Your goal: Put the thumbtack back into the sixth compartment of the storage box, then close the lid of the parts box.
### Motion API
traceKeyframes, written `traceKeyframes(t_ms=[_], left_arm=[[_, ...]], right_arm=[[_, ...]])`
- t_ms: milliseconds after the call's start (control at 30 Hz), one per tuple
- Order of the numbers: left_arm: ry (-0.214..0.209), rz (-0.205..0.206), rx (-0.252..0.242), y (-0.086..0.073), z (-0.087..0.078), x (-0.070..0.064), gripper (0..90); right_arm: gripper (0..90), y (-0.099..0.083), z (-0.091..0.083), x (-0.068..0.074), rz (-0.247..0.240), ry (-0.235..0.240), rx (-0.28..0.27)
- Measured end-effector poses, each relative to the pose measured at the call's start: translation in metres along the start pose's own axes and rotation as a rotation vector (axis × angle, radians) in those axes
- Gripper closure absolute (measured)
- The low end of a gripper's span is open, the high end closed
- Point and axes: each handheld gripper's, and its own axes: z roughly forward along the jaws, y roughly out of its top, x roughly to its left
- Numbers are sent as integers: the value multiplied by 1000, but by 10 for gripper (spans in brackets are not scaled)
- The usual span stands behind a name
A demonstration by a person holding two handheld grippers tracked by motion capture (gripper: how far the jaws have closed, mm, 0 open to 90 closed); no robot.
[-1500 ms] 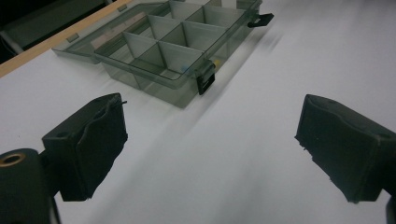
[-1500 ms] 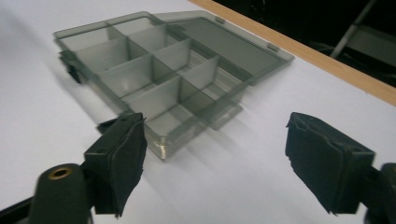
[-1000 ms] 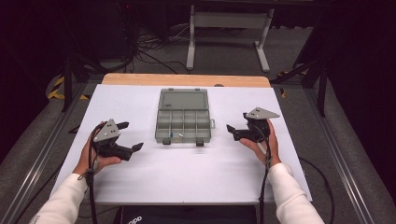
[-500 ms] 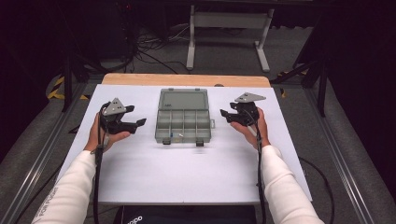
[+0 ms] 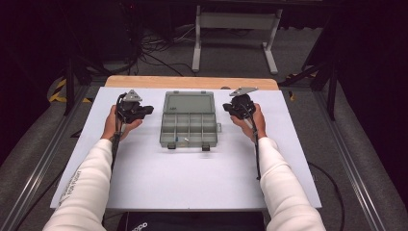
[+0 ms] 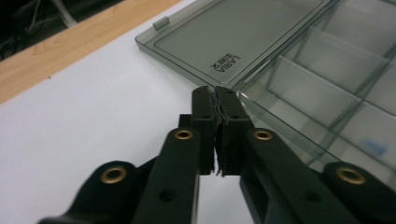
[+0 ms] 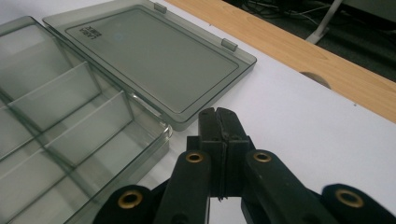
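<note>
**Open box between two closed grippers**

White sheeting covers the table (image 5: 192, 183), with a strip of bare wood along its far edge and dark floor beyond. At the centre lies a smoky grey see-through plastic box (image 5: 188, 129), open, its flat lid (image 5: 188, 102) folded back at twelve o'clock. The tray is split by thin walls into rows of small compartments; a tiny blue speck sits in one near the front. The left gripper (image 5: 144, 110) hovers at the box's nine o'clock, jaws pressed together on nothing. The right gripper (image 5: 228, 107) hovers at three o'clock, jaws likewise together and empty.
</note>
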Motion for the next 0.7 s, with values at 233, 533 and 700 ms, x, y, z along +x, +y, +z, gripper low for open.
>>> traceKeyframes(t_ms=[233,533,700], left_arm=[[20,-9,99,3,31,5,896],[44,-33,170,4,57,6,895],[28,-29,179,6,63,7,895]], right_arm=[[900,2,24,-6,1,-4,63],[900,3,54,-4,-33,-4,148],[900,4,66,-1,-74,13,198]])
